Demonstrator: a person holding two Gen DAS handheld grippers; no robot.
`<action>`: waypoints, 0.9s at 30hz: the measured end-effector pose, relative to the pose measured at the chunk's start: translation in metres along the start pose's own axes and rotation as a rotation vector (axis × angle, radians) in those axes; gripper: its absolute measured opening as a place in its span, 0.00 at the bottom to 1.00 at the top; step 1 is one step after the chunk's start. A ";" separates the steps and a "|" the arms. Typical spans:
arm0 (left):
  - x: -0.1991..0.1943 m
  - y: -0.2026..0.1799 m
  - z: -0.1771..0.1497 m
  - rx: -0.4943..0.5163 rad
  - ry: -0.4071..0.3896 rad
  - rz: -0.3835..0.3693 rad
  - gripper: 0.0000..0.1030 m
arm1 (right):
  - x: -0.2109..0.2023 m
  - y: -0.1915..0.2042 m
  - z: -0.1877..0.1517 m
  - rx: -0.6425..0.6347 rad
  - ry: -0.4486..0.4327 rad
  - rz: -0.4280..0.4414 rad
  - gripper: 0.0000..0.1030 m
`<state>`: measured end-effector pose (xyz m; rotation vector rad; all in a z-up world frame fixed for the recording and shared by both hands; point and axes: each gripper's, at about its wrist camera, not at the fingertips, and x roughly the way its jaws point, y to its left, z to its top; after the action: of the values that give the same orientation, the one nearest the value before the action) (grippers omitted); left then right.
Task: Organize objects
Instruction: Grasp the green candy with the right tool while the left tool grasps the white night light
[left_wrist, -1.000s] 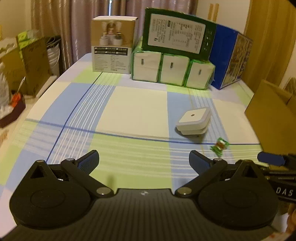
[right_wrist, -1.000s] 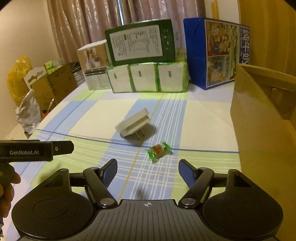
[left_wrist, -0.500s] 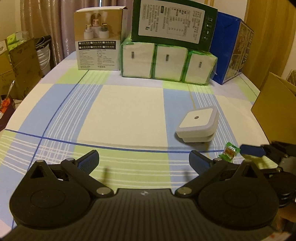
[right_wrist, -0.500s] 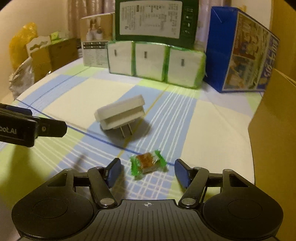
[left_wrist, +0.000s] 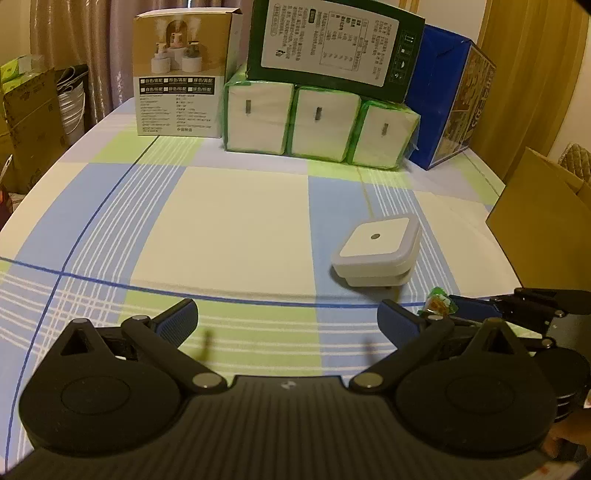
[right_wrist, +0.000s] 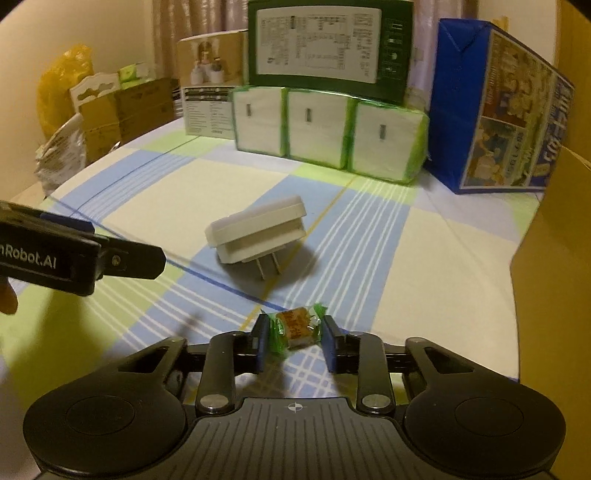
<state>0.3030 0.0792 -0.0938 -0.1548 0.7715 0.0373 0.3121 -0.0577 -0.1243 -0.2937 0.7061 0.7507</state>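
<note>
Candy in crinkly green wrapper (right_wrist: 295, 328) on checked table (right_wrist: 424, 280), between right gripper (right_wrist: 294, 341) pads, nearly clenched, contact unclear. Probably light, slippery; best pinched across middle. Left gripper (left_wrist: 286, 319) released, near white square plug-in night light (left_wrist: 376, 253).

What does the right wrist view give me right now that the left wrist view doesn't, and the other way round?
Only the right wrist view shows the plug prongs under the white night light, and the right hand-held gripper closed in around the green-wrapped candy. Only the left wrist view shows the night light's top face with its sensor dot and the left hand-held gripper open and empty. Both show the tissue packs and the cardboard box.
</note>
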 end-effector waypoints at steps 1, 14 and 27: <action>0.001 -0.001 0.001 0.003 -0.001 -0.004 0.99 | -0.002 -0.001 0.001 0.017 -0.004 -0.009 0.23; 0.032 -0.018 0.020 0.014 -0.044 -0.172 0.88 | -0.021 -0.038 0.017 0.215 -0.045 -0.122 0.22; 0.063 -0.023 0.029 0.016 -0.006 -0.290 0.71 | -0.020 -0.041 0.016 0.232 -0.040 -0.114 0.22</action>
<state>0.3701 0.0596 -0.1138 -0.2499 0.7370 -0.2434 0.3382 -0.0892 -0.0985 -0.1061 0.7248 0.5585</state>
